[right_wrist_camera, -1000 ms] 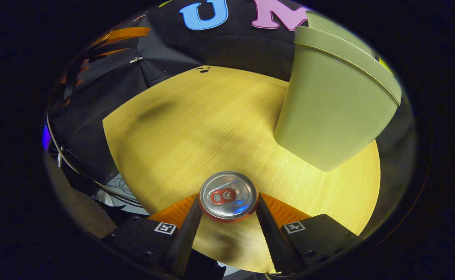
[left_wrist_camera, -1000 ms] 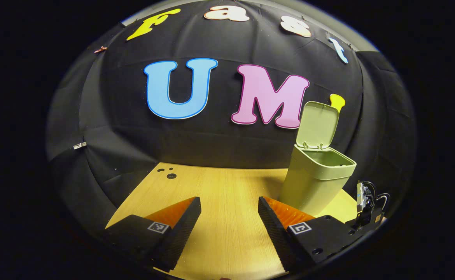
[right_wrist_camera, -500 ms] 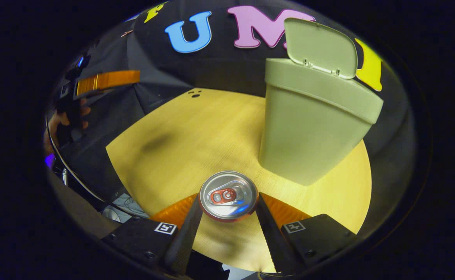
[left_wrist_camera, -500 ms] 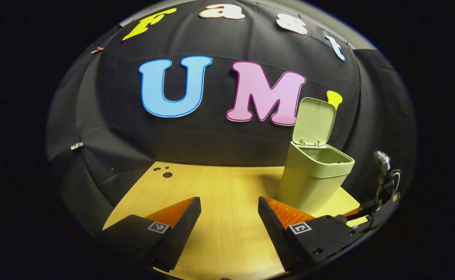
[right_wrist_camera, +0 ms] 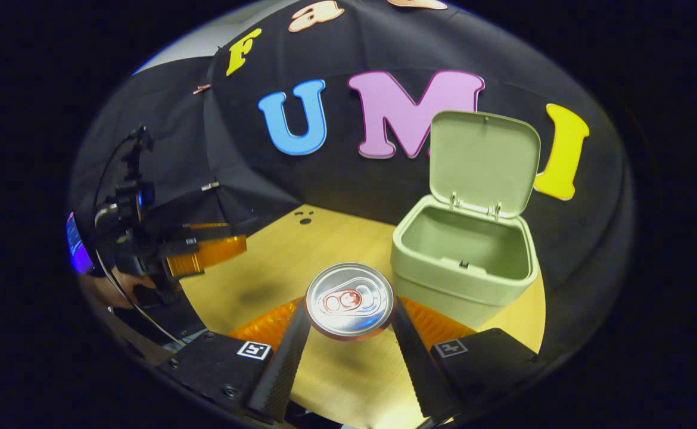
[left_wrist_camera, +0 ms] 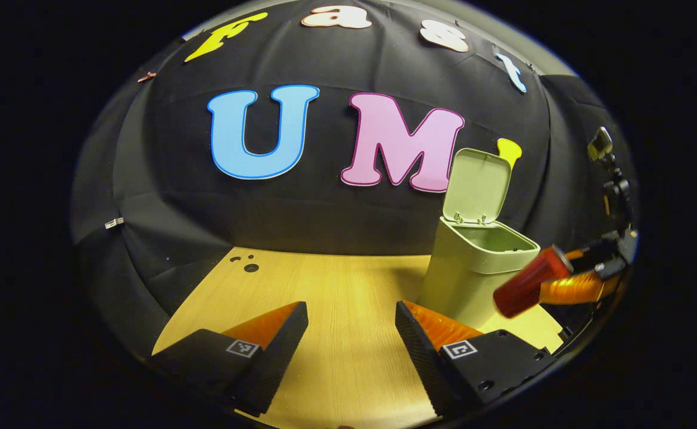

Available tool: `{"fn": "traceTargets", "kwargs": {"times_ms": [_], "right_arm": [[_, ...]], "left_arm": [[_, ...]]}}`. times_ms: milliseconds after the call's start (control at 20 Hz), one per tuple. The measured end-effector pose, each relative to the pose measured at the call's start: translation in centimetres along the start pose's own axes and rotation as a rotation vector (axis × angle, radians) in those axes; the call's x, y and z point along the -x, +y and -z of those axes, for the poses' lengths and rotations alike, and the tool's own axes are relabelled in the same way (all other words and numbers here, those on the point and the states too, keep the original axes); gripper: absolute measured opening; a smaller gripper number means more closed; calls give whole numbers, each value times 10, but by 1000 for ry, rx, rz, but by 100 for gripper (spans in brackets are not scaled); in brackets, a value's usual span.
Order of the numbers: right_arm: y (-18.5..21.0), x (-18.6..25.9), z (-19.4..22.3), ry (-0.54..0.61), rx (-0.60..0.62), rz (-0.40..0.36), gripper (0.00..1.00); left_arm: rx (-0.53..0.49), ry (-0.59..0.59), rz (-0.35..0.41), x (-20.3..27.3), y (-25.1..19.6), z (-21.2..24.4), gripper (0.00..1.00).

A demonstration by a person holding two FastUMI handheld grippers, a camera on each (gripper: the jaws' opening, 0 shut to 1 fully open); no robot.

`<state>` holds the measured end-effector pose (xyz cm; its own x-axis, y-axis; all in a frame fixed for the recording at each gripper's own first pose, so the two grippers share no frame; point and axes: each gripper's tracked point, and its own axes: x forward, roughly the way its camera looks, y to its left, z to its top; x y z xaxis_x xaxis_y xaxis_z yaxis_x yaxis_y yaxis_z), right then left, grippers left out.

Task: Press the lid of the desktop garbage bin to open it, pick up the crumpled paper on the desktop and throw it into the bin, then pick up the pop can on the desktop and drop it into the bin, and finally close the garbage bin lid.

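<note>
- Right gripper: fingers closed on the pop can, one pressing each side, its top facing the camera; held clear of the desktop, in front of the garbage bin and below its rim (likely bound for the drop).
- Left gripper: jaws spread wide, nothing held, low over the desktop well to the bin's side, seemingly idle.
- Garbage bin: lid raised upright on its rear hinge, mouth open to receive.
- Crumpled paper: cannot tell its whereabouts.
</note>
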<state>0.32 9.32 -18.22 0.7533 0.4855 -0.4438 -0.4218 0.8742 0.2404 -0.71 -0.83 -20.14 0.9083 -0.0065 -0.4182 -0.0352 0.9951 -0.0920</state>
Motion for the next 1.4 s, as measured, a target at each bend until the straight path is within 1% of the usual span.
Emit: {"fn": "traceTargets", "kwargs": {"times_ms": [150, 250, 400, 500, 750, 1000, 1200, 1400], "right_arm": [[-10, 2, -49, -104, -34, 6, 83], [-29, 1, -70, -144, -43, 36, 83], [-50, -2, -91, -190, -91, 76, 83], [-70, -6, -94, -198, -109, 120, 83], [-125, -22, -83, -157, -106, 241, 83], [-163, -41, -61, -77, -100, 319, 83], [-180, -60, -39, -6, -132, 346, 83], [-187, -73, -17, 51, -179, 346, 84]], "left_arm": [[1, 1, -1, 0, 0, 0, 96], [4, 2, -1, -3, 0, -1, 96], [0, 2, -2, -5, 0, -1, 96], [-2, -2, -3, -6, 0, -2, 96], [-1, 0, -12, -14, 5, -4, 96], [7, 6, -15, -23, 8, -3, 96], [0, 13, -14, -30, 9, -3, 96], [-14, 20, -14, -34, 10, -3, 96]]}}
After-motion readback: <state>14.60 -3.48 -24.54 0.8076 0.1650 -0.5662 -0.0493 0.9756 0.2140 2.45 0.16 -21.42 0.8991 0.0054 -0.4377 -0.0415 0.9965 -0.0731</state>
